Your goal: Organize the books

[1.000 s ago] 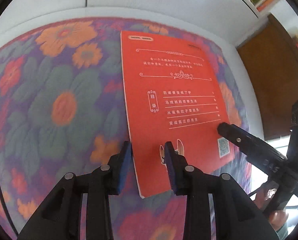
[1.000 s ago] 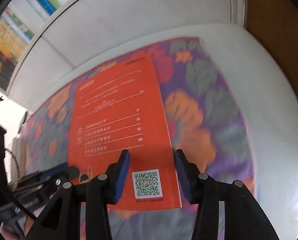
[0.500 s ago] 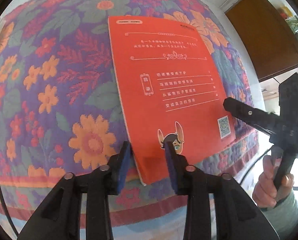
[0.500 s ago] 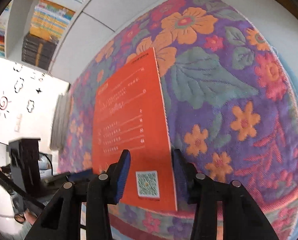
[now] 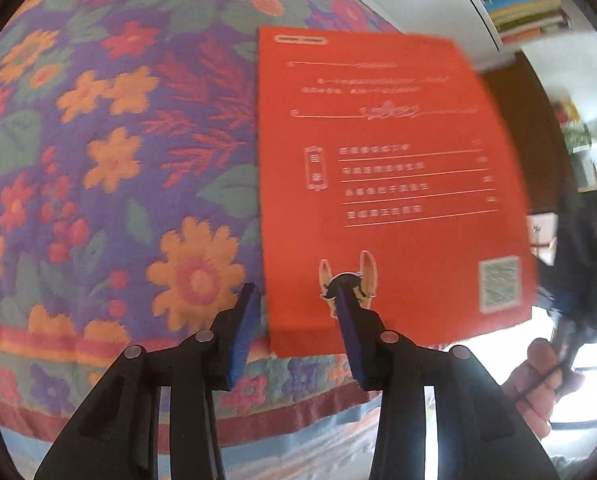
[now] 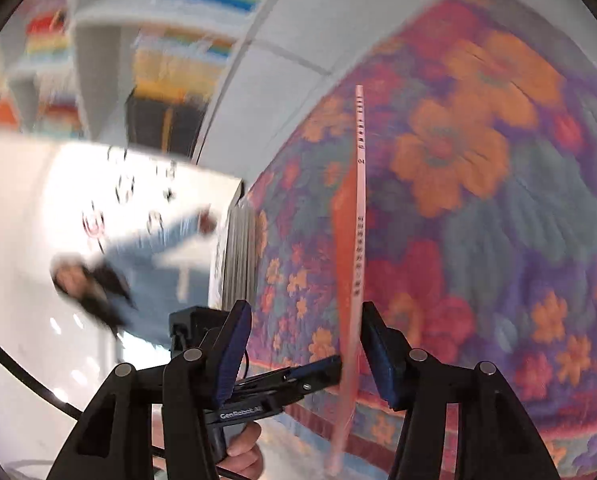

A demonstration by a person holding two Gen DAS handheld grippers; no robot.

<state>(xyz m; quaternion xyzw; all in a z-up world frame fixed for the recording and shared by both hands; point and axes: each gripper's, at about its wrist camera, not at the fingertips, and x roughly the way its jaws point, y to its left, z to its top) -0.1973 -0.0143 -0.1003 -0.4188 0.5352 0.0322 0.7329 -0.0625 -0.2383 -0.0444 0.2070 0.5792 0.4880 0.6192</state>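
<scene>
A thin orange-red book (image 5: 394,184) with white print and a QR code is lifted off the floral tablecloth (image 5: 110,152), its right side raised. In the right wrist view it shows edge-on (image 6: 356,240), standing between my right gripper's (image 6: 304,344) open fingers. My left gripper (image 5: 294,320) is open, its fingers straddling the book's lower left corner; the left gripper also shows in the right wrist view (image 6: 294,380) by the book's lower edge. What holds the book up is hard to tell.
A stack of books (image 6: 238,256) stands at the table's far left edge. Wall shelves hold colourful books (image 6: 186,60), also seen in the left wrist view (image 5: 518,4). A brown door (image 5: 534,132) is at the right. The table's front edge (image 5: 258,412) is near.
The book has gone from lying flat on the cloth to tilted up on edge. Both grippers have pulled back toward the table's front edge, and the right wrist view has rolled sideways.
</scene>
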